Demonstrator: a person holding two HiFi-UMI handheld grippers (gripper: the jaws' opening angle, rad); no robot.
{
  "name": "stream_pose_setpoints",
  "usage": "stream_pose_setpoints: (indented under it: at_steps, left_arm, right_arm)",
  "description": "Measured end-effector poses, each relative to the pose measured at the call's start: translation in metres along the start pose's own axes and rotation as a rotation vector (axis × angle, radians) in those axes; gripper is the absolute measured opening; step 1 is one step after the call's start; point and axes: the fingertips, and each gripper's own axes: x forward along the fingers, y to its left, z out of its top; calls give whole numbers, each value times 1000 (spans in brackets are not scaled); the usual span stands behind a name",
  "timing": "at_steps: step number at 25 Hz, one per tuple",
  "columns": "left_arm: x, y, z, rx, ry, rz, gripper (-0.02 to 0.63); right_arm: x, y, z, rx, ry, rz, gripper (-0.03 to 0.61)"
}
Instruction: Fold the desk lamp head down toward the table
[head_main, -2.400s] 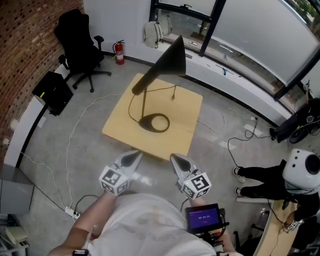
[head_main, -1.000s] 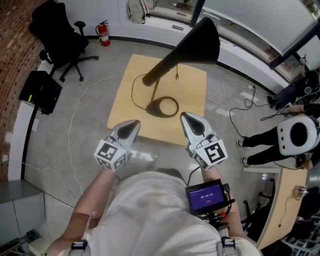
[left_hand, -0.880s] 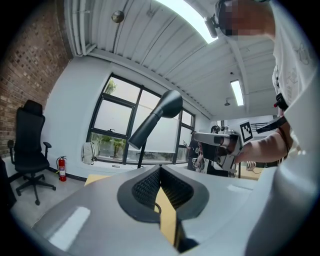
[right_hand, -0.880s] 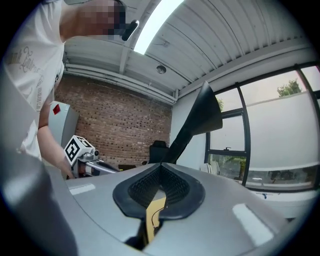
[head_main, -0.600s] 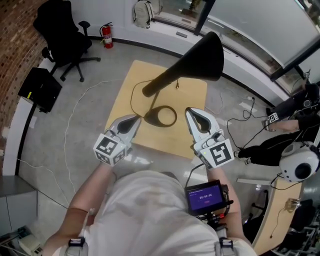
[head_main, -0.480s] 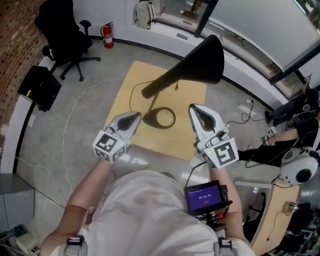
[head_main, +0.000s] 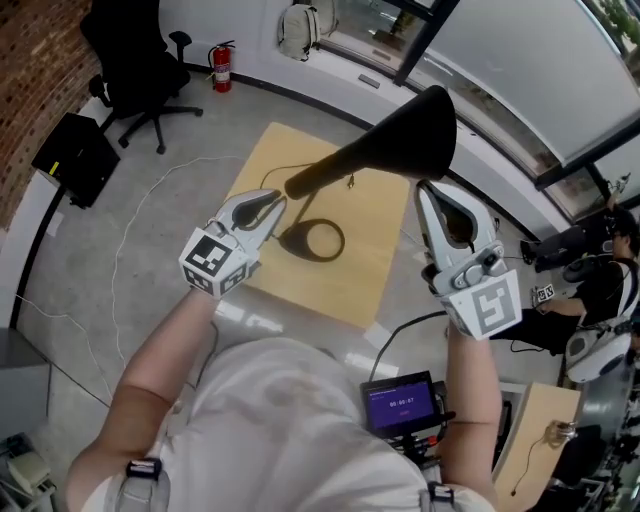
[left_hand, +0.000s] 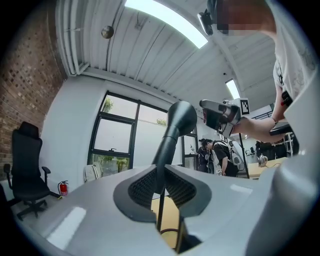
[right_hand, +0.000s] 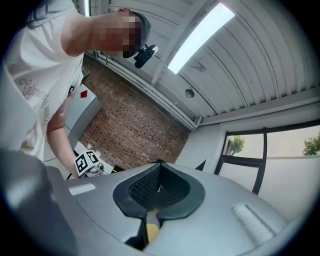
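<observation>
"Is the folding under way yet?"

"I'd say they're only reaching. The desk lamp (head_main: 330, 170) stands mid-tabletop (head_main: 370, 270), its head (head_main: 415, 135) raised over the far right corner. The left gripper (head_main: 272, 200) has fingers just parted narrowly and empty; the right gripper (head_main: 438, 192) is pinched closed. Next, catch the head and press it down."

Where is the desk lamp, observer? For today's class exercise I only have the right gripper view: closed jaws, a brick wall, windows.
Observer: The desk lamp stands on the wooden table, in front of both grippers.
Operator: Is its head down?
Observer: No. The lamp head is raised, with the right gripper close beside its rim.
Operator: And the left gripper?
Observer: The left gripper has just been opening its jaws to a narrow gap. Nothing is between them, and the lamp stem lines up beyond.
</observation>
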Motion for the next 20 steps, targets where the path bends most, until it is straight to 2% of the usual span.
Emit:
stream_pose_setpoints:
  at_steps: [7, 10, 17, 20]
  left_arm:
    - [13, 15, 1, 1, 7, -1, 73]
    - [21, 19, -3, 0, 25, -8, 92]
    - [32, 20, -10, 11, 37, -26, 111]
    - [35, 21, -18, 18, 56, -48, 153]
  right_arm:
    - [13, -16, 39, -78, -25, -6, 14]
    - [20, -27, 53, -80, -39, -22, 14]
    - [23, -67, 48, -76, 44, -140, 47]
    - [28, -77, 38, -55, 91, -171, 90]
